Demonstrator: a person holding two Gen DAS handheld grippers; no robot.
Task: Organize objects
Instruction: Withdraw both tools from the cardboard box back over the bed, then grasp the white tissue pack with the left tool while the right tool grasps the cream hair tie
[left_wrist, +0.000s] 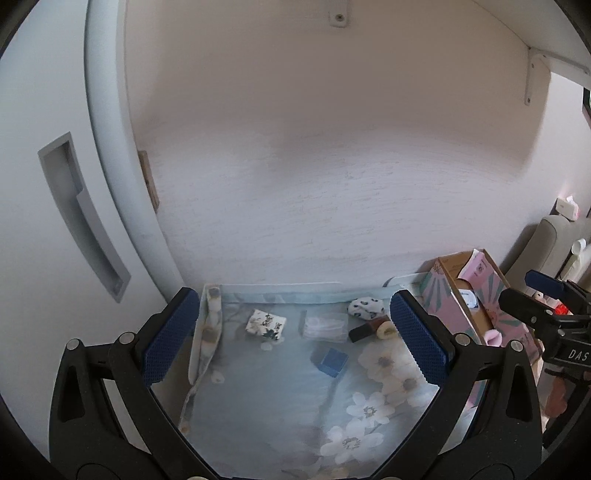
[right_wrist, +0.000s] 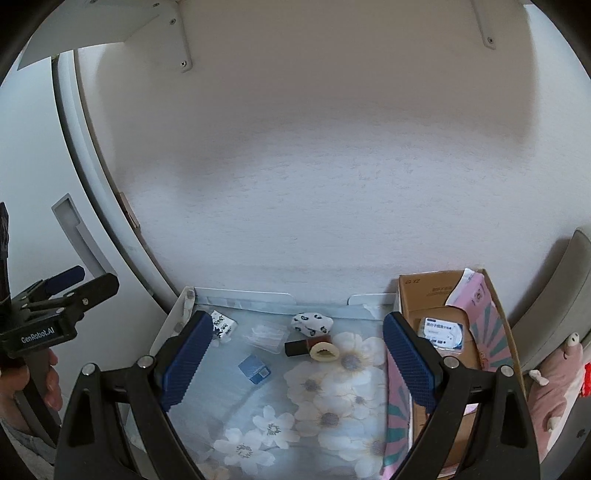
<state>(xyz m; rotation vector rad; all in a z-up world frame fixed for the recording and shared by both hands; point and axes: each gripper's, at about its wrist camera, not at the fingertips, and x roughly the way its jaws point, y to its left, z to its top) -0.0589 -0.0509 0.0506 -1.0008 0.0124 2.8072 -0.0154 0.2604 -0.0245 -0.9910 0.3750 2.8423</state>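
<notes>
Small objects lie on a floral blue cloth (left_wrist: 280, 406): a blue cube (left_wrist: 330, 362) (right_wrist: 254, 368), a floral white packet (left_wrist: 266, 324) (right_wrist: 221, 326), a clear plastic pack (left_wrist: 324, 325) (right_wrist: 266, 335), a spotted white bundle (left_wrist: 365, 308) (right_wrist: 312, 324) and a dark brown tube with a cream ring (left_wrist: 373, 328) (right_wrist: 314, 348). My left gripper (left_wrist: 295, 334) is open and empty, hovering above the cloth. My right gripper (right_wrist: 297, 356) is open and empty too, above the cloth beside the box.
An open cardboard box (left_wrist: 476, 306) (right_wrist: 443, 332) with a pink patterned side stands at the right and holds a round white-blue pack (right_wrist: 441, 332). A white wall is behind. A white cabinet door with a recessed handle (left_wrist: 85, 218) is at the left. A pink plush toy (right_wrist: 554, 376) lies far right.
</notes>
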